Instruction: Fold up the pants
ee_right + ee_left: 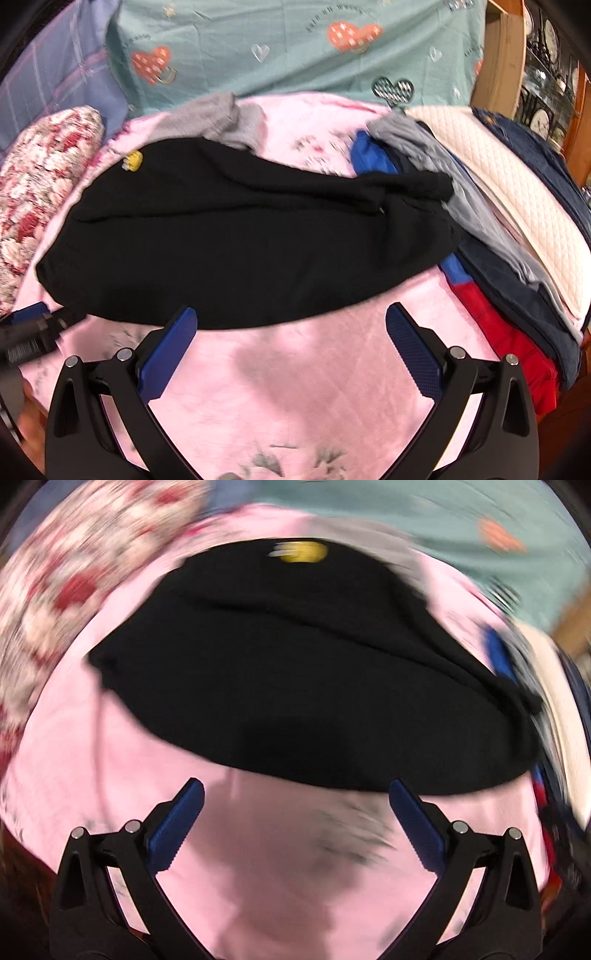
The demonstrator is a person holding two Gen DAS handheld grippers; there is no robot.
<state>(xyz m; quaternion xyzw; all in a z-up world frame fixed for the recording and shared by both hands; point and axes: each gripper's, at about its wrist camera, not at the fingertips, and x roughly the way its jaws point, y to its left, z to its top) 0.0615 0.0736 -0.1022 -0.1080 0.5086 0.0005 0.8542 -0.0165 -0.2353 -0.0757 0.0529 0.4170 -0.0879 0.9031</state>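
Observation:
Black pants [236,240] lie folded lengthwise across a pink blanket [295,387], with a small yellow patch [133,161] near the far left end. They also show in the blurred left wrist view [295,672]. My right gripper [291,325] is open and empty, just in front of the pants' near edge. My left gripper [295,797] is open and empty, also just short of the near edge. The left gripper's tip [33,325] shows at the left edge of the right wrist view, beside the pants' left end.
A stack of folded clothes [498,229], grey, blue, red, navy and cream, lies to the right of the pants. A floral pillow [40,192] sits at the left. A grey garment [218,118] lies behind the pants, before a teal heart-print sheet [295,48].

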